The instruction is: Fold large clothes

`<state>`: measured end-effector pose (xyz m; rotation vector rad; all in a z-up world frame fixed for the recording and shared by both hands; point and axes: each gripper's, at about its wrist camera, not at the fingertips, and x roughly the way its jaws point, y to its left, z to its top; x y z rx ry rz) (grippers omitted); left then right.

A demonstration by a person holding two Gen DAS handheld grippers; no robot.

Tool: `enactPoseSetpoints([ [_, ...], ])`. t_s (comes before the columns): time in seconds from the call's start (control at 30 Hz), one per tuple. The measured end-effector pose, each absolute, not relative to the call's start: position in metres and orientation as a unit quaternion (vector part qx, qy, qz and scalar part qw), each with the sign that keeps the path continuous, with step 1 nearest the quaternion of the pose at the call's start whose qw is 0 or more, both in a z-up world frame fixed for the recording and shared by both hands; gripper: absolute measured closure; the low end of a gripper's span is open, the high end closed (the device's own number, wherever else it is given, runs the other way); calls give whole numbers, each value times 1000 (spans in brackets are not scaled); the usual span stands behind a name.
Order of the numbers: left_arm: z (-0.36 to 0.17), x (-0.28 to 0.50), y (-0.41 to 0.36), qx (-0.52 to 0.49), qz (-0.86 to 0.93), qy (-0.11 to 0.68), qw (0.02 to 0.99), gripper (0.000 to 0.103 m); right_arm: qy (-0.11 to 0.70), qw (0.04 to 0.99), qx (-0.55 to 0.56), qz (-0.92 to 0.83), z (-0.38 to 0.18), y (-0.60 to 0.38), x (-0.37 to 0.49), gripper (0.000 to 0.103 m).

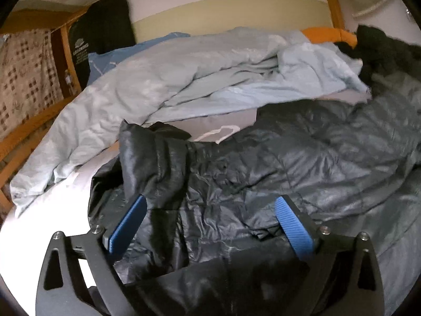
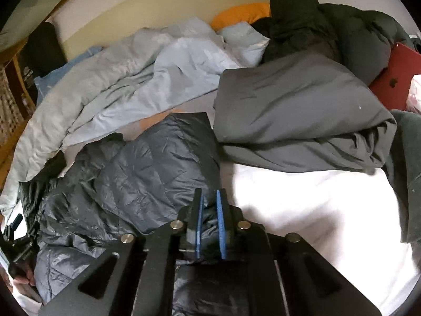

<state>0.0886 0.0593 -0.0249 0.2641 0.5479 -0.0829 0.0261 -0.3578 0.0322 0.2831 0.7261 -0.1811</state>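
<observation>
A dark, shiny quilted down jacket [image 1: 263, 163] lies crumpled on the white bed sheet [image 1: 50, 210]; it also shows in the right wrist view [image 2: 136, 173]. My left gripper [image 1: 210, 205] is open, its blue pads spread wide over the jacket's lower part, with a bunched sleeve [image 1: 155, 158] just ahead of the left pad. My right gripper [image 2: 210, 197] is shut on the jacket's right edge, with dark fabric pinched between its blue pads. My left gripper shows at the far left of the right wrist view [image 2: 15, 223].
A rumpled light blue duvet [image 1: 168, 79] lies behind the jacket. A folded grey garment [image 2: 294, 110] and dark clothes [image 2: 315, 26] lie to the right, with a red laptop [image 2: 394, 79] beyond. An orange pillow [image 1: 329, 35] and a wooden bed frame [image 1: 23, 131] border the bed.
</observation>
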Motion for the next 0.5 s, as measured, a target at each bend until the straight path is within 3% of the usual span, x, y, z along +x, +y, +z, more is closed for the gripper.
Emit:
enactPoseSetpoints([
  [0.1, -31, 89, 52, 141, -44, 265, 953, 6, 368, 914, 149, -80, 17, -351, 45, 90],
  [0.33, -9, 51, 73, 92, -12, 158, 983, 5, 351, 924, 142, -59, 22, -338, 53, 90],
  [0.5, -12, 52, 95, 48, 40, 184, 981, 5, 363, 922, 123, -62, 10, -335, 49, 90],
])
